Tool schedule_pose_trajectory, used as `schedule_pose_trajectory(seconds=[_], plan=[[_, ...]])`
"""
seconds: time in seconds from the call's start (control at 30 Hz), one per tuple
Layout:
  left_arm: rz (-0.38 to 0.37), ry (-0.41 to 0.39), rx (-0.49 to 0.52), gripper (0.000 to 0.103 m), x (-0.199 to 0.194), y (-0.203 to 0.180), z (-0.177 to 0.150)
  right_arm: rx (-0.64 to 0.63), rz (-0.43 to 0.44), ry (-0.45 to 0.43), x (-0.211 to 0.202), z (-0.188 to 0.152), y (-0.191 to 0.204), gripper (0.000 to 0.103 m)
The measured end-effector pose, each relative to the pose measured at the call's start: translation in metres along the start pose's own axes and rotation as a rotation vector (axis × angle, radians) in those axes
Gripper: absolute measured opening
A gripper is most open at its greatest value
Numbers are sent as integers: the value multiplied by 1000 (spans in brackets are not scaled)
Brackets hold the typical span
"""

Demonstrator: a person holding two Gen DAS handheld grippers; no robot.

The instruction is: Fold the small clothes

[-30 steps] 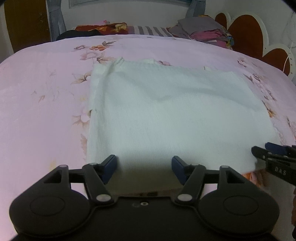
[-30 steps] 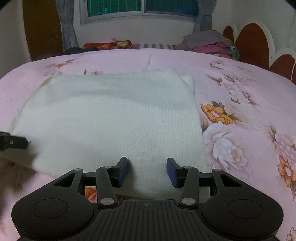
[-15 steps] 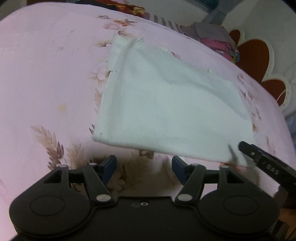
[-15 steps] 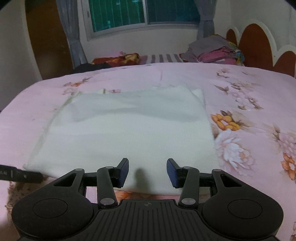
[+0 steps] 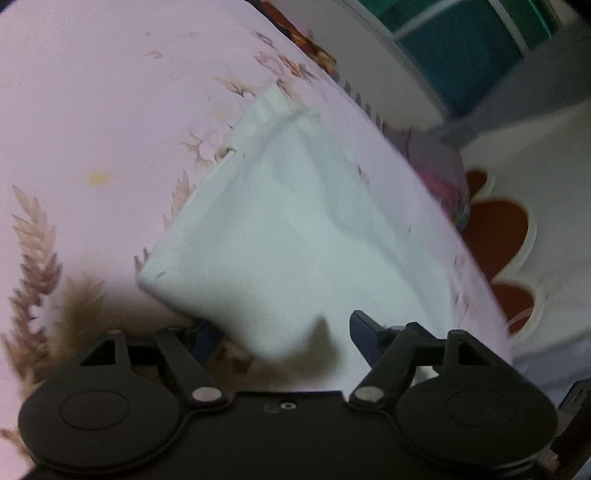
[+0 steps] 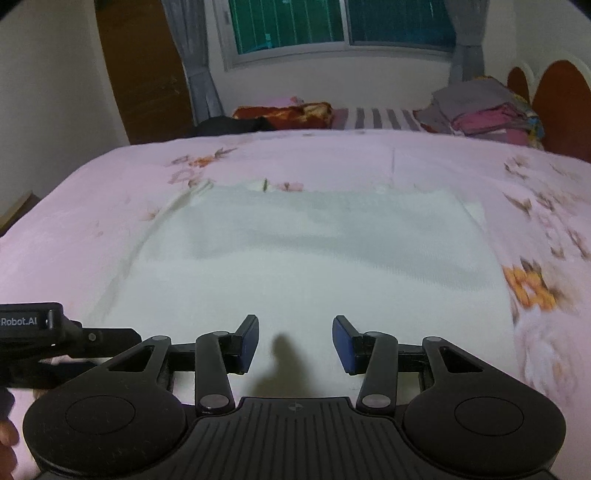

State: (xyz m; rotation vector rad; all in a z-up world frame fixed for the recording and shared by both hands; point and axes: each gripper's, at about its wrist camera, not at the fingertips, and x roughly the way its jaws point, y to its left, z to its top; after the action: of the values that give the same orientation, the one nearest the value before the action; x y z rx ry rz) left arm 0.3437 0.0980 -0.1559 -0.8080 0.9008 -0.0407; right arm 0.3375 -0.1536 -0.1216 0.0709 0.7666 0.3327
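Note:
A white knit garment (image 6: 314, 266) lies folded flat on the pink floral bed; it also shows in the left wrist view (image 5: 295, 236). My left gripper (image 5: 284, 332) is open, tilted, with the garment's near left corner hanging between its fingers; the left fingertip (image 5: 208, 334) is partly hidden by the cloth. My right gripper (image 6: 295, 343) is open and empty over the garment's near edge. The left gripper's body (image 6: 55, 332) shows at the left of the right wrist view.
Stacked folded clothes (image 6: 484, 110) lie at the far right by the red-and-white headboard (image 6: 554, 107). A striped cloth (image 6: 373, 118) and a dark red item (image 6: 288, 112) lie at the far edge, below the window (image 6: 343, 22).
My left gripper has swung left and rolled, closing on the garment's left corner. My right gripper has risen and pulled back a little. Both stay open.

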Motion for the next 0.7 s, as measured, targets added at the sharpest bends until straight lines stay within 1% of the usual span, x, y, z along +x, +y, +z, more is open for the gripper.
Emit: schedule_pose_trajectory(seconds=[0.13, 0.17, 0.2, 0.23, 0.27, 0.3, 0.33, 0.37, 0.4, 0.43, 0.5, 0.53, 0.6, 0.7], plan=[[-36, -68, -66, 71, 7, 6, 2, -3, 10, -12, 20, 21, -2, 45], [-42, -86, -78, 67, 9, 6, 4, -2, 12, -15, 26, 26, -2, 45], [-42, -98, -83, 59, 11, 6, 6, -3, 16, -17, 31, 30, -1, 45], [-37, -106, -87, 54, 12, 7, 7, -8, 20, -18, 37, 33, 0, 45], [-37, -112, -99, 46, 13, 9, 9, -16, 16, -15, 43, 35, 2, 44], [-40, -115, -116, 39, 14, 13, 11, -21, 7, -6, 50, 35, 3, 36], [-42, -119, -132, 36, 15, 16, 12, -29, 0, 17, 59, 33, 4, 31], [-42, -124, -142, 30, 15, 19, 14, -36, -8, 38, 66, 30, 3, 31], [-41, -129, -152, 25, 15, 21, 15, -54, -12, 36, 69, 25, 4, 31], [-37, -136, -163, 23, 15, 24, 17, -78, -19, 26, 69, 22, 6, 31], [-25, -148, -191, 15, 16, 27, 17, -123, -29, 22, 70, 18, 10, 31], [-19, -153, -209, 14, 16, 27, 16, -130, -32, 19, 70, 16, 11, 31], [3, -167, -208, 11, 15, 23, 14, -149, -42, 9, 71, 11, 13, 31], [37, -192, -158, 10, 11, 10, 13, -165, -55, -10, 73, 6, 16, 31]])
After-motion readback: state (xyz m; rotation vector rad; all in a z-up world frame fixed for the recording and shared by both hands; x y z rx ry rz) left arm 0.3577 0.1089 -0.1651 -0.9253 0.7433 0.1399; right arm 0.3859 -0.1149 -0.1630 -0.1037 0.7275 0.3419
